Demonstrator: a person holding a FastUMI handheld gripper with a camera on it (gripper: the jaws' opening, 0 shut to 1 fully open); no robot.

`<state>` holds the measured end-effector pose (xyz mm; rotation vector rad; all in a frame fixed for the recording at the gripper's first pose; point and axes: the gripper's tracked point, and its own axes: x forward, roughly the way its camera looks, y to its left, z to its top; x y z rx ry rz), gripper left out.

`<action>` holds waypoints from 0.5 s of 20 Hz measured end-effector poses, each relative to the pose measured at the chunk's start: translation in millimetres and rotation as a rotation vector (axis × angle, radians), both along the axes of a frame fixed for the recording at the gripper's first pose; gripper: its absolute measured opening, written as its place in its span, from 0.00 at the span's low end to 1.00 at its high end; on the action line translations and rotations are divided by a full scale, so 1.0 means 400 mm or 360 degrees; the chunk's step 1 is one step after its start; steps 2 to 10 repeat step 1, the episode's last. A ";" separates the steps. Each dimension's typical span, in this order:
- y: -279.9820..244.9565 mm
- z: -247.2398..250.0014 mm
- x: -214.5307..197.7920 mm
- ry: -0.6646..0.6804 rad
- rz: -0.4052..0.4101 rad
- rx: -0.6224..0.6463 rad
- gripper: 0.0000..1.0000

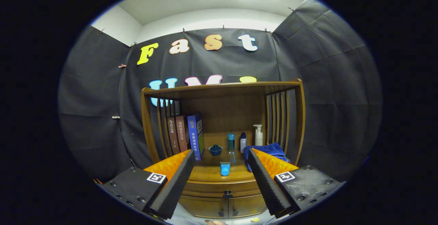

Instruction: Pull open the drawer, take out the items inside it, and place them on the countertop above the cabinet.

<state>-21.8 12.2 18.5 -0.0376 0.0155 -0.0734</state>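
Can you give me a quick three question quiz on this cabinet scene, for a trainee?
1. True or false: the drawer under the countertop is closed.
2. What stands at the countertop's front edge, between the gripper fingers?
A. light blue cup
B. pump bottle
C. books
3. Fill in: the gripper is ____ and holds nothing.

Key
1. True. Its front sits flush, the dark handle untouched.
2. A. The pump bottle stands at the back beside the blue cloth; the books lean on the other side, near the small blue lidded bowl.
3. Open, fingers spread wide apart.
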 end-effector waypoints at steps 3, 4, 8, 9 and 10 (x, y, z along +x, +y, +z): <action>0.000 0.004 -0.003 -0.0009 -0.0003 -0.0008 1.00; 0.000 0.004 -0.003 -0.0009 -0.0003 -0.0008 1.00; 0.000 0.004 -0.003 -0.0009 -0.0003 -0.0008 1.00; 0.000 0.004 -0.003 -0.0009 -0.0003 -0.0008 1.00; 0.000 0.004 -0.003 -0.0009 -0.0003 -0.0008 1.00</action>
